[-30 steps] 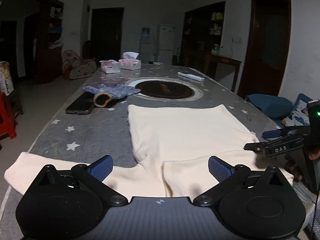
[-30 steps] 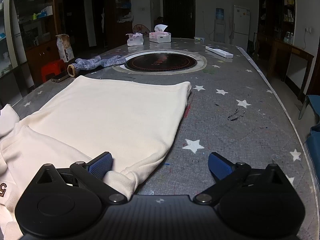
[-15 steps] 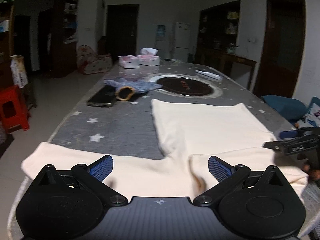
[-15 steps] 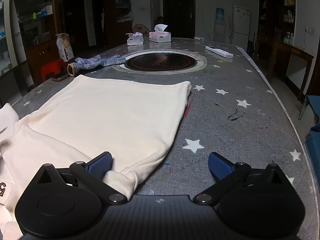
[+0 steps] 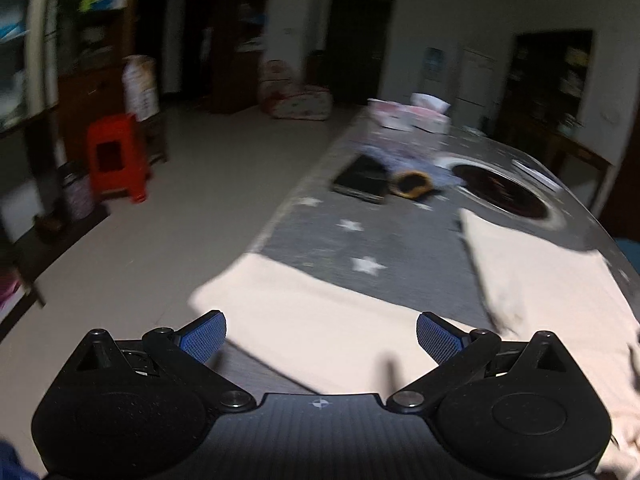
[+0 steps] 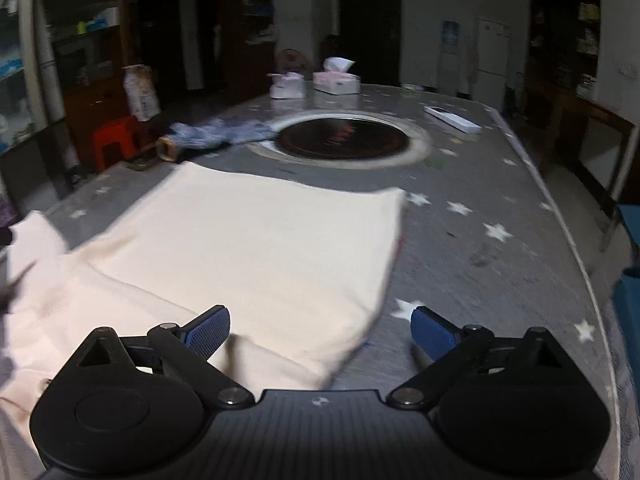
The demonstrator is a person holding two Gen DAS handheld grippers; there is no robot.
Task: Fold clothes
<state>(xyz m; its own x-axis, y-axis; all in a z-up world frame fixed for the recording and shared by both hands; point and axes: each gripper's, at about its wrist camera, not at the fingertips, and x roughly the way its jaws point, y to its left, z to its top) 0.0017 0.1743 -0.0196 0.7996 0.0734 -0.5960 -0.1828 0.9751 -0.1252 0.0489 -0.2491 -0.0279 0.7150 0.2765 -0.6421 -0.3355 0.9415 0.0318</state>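
A cream long-sleeved garment (image 6: 256,240) lies flat on the grey star-patterned table (image 6: 500,200), body toward the far side. In the left wrist view one sleeve (image 5: 304,312) stretches out to the table's left edge, and the body (image 5: 540,280) lies to the right. My left gripper (image 5: 320,338) is open and empty, just above that sleeve. My right gripper (image 6: 320,334) is open and empty, over the garment's near right corner. Both views are blurred by motion.
A round dark hotplate (image 6: 344,140) is set in the table's middle. A blue patterned cloth (image 6: 216,136), a black phone (image 5: 362,180), two tissue boxes (image 6: 336,80) and a white remote (image 6: 452,118) lie beyond. A red stool (image 5: 116,156) stands on the floor at left.
My left gripper has swung left toward the outstretched sleeve and table edge. My right gripper has shifted slightly and stays over the garment's near corner. Both stay open.
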